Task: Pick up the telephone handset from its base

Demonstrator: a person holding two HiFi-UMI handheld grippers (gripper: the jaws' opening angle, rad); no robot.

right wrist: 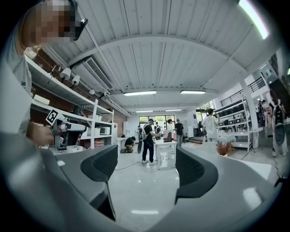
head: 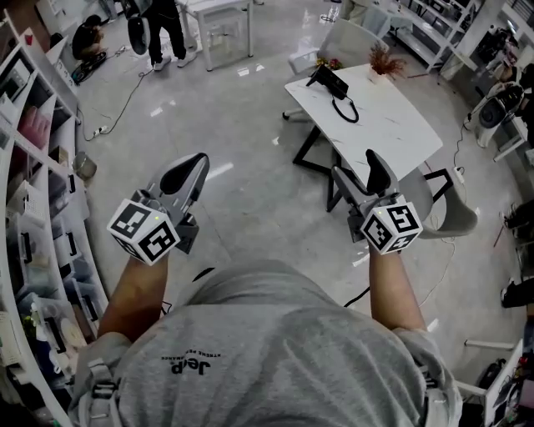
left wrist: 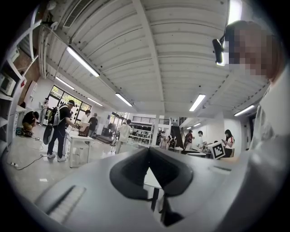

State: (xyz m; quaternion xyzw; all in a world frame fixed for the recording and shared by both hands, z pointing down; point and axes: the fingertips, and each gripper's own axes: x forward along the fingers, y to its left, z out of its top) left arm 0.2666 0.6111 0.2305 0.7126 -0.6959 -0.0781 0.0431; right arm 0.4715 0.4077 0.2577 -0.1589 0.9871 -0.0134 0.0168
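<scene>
The black telephone [head: 331, 83] sits on the far end of a white table [head: 400, 125] ahead and to my right, its handset lying on the base and a dark cord looped beside it. Both grippers hang over the floor, well short of the table. My left gripper [head: 185, 173] is shut with nothing in it; in the left gripper view its pads [left wrist: 136, 170] meet at the tip. My right gripper [head: 357, 167] is open and empty, and the right gripper view shows bare floor between its pads [right wrist: 194, 171]. Neither gripper view shows the telephone.
A small reddish plant [head: 385, 60] stands on the table beyond the telephone. A grey chair [head: 450, 213] is at the table's near right corner. Shelving [head: 33, 175] lines the left side. People [head: 163, 33] stand by another white table [head: 221, 21] at the far left.
</scene>
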